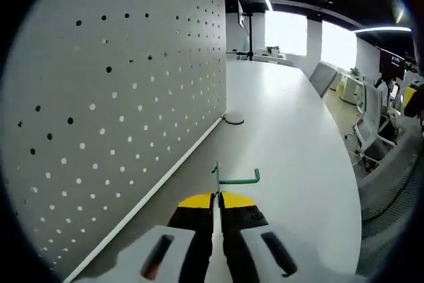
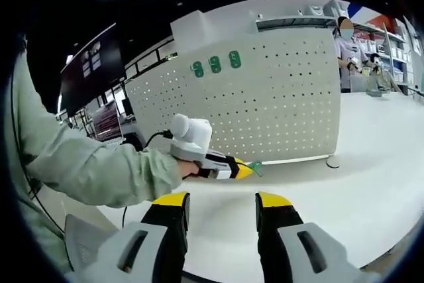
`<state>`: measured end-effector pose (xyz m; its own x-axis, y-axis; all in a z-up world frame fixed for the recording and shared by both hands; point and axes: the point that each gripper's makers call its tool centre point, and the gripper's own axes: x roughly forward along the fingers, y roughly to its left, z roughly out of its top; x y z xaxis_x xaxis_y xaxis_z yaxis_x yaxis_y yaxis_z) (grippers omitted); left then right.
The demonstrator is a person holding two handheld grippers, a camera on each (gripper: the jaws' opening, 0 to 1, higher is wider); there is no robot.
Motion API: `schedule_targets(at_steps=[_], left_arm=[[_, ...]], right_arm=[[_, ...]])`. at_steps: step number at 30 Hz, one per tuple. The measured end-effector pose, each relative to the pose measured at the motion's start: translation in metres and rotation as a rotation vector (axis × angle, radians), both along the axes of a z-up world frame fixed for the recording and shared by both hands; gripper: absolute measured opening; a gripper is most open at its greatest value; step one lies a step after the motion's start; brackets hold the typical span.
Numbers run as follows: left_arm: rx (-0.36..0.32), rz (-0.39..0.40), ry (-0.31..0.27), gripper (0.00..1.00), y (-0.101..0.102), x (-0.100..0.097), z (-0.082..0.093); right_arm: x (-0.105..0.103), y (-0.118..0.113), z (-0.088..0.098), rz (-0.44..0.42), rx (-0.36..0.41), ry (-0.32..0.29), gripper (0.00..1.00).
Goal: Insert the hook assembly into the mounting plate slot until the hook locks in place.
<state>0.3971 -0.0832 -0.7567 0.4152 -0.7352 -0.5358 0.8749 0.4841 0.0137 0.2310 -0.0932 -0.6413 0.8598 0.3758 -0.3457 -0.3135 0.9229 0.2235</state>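
A green metal hook (image 1: pixel 233 177) sticks out from between the yellow tips of my left gripper (image 1: pixel 216 198), which is shut on it; its bent arm points right over the white table. The white perforated mounting plate (image 1: pixel 119 91) stands upright on the left, a little apart from the hook. In the right gripper view the plate (image 2: pixel 265 104) stands across the table, and the left gripper (image 2: pixel 240 169), held by a person's hand, points its green hook (image 2: pixel 255 168) toward the plate's lower part. My right gripper (image 2: pixel 220 203) is open, nothing between its jaws.
The long white table (image 1: pixel 285 137) stretches away, its curved edge on the right. Three green tags (image 2: pixel 215 65) sit on the plate's upper left. A round foot (image 2: pixel 332 162) sits at the plate's end. Office chairs (image 1: pixel 371 130) and a person (image 2: pixel 346 51) are beyond.
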Motion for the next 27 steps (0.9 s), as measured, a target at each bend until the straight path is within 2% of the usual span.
schedule_targets(at_steps=[15, 27], left_arm=[[-0.020, 0.068, -0.034, 0.03, 0.041, -0.010, 0.023], [-0.063, 0.136, -0.081, 0.03, 0.080, -0.027, 0.054]], right_arm=[[-0.006, 0.016, 0.021, 0.049, -0.008, -0.047, 0.38], [-0.012, 0.032, 0.040, 0.084, -0.017, -0.094, 0.38]])
